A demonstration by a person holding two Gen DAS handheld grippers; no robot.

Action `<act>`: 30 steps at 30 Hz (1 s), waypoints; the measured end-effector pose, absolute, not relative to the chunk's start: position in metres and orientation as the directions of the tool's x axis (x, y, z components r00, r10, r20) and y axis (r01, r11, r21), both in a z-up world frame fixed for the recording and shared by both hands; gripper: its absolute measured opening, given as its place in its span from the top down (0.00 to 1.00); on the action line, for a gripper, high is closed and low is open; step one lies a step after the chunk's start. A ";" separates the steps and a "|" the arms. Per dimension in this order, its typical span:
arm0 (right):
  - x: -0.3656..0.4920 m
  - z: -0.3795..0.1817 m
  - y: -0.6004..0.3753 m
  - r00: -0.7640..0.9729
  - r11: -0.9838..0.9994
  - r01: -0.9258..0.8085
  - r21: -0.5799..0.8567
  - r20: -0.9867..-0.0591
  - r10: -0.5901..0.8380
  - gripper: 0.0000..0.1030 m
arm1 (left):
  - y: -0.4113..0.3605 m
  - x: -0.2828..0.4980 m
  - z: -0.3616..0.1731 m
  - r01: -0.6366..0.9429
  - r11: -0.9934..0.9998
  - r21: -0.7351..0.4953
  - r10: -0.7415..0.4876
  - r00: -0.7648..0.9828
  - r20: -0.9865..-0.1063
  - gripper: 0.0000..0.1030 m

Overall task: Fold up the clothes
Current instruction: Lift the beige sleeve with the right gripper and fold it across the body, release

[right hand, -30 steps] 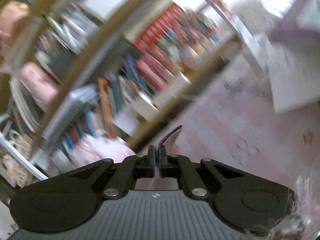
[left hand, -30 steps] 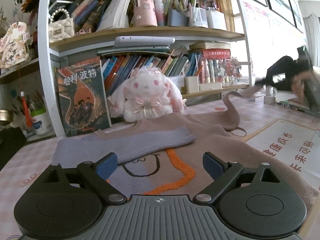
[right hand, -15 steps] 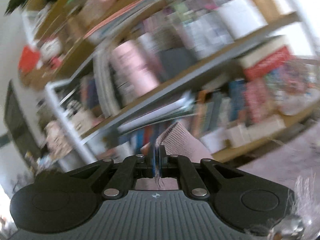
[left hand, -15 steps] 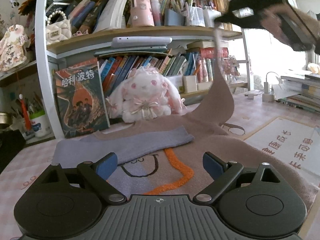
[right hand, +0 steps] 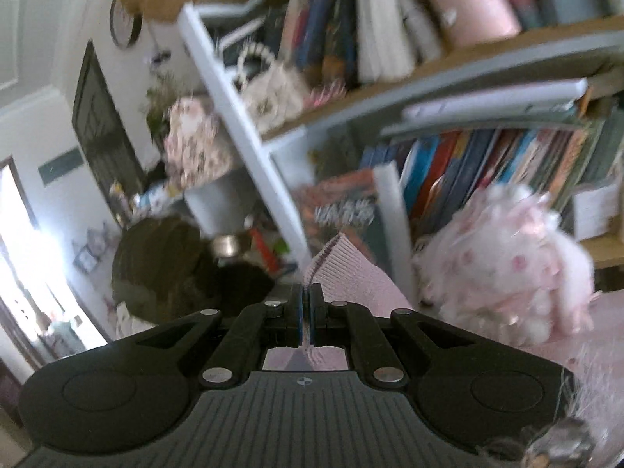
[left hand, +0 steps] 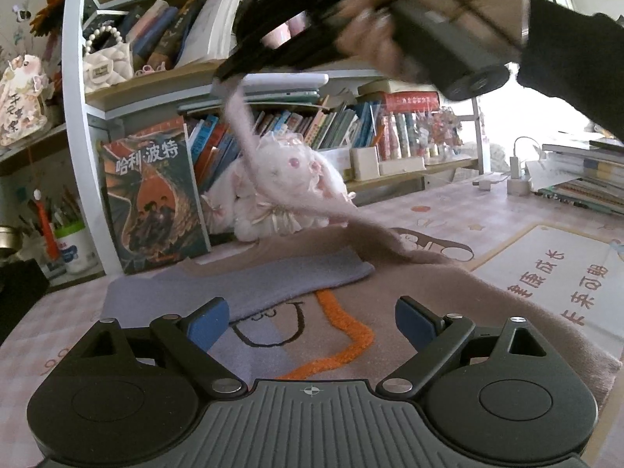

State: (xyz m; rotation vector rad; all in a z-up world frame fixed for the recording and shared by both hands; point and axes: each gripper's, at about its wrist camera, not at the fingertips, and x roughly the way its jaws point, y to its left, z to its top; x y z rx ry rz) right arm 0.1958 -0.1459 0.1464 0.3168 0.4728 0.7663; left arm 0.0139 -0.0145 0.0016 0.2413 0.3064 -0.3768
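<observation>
Nearest, left gripper point(left hand: 312, 321) gapes wide over the sweater point(left hand: 448, 300) spread on the tabletop point(left hand: 448, 204). Farther, right gripper point(right hand: 306, 314) pinches the sleeve cuff point(right hand: 343, 269), now lifted across before the bookshelf point(left hand: 156, 82), up from the tabletop's right edge.

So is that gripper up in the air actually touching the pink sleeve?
Touching. In the right wrist view the right gripper is shut on the sleeve's ribbed cuff, which pokes out between its pads. The left wrist view shows the sleeve hanging from it.
</observation>
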 end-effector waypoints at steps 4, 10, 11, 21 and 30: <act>0.207 0.123 -0.120 0.580 0.688 -0.587 0.426 -0.371 0.725 0.97 | -0.015 0.013 0.002 0.394 0.902 0.176 -0.322 0.886 -0.334 0.08; 0.215 0.092 -0.095 0.531 0.703 -0.585 0.405 -0.463 0.709 0.96 | -0.015 0.013 0.002 0.397 0.901 0.175 -0.325 0.885 -0.333 0.08; 0.216 0.087 -0.092 0.521 0.700 -0.585 0.409 -0.473 0.711 0.95 | -0.015 0.014 0.002 0.397 0.901 0.175 -0.325 0.885 -0.334 0.08; 0.197 0.089 -0.111 0.514 0.683 -0.603 0.412 -0.453 0.728 0.64 | -0.018 0.013 0.001 0.385 0.900 0.205 -0.304 0.891 -0.338 0.08; 0.149 0.072 -0.164 0.581 0.738 -0.558 0.379 -0.456 0.674 0.64 | -0.019 0.013 0.001 0.365 0.904 0.223 -0.280 0.898 -0.338 0.08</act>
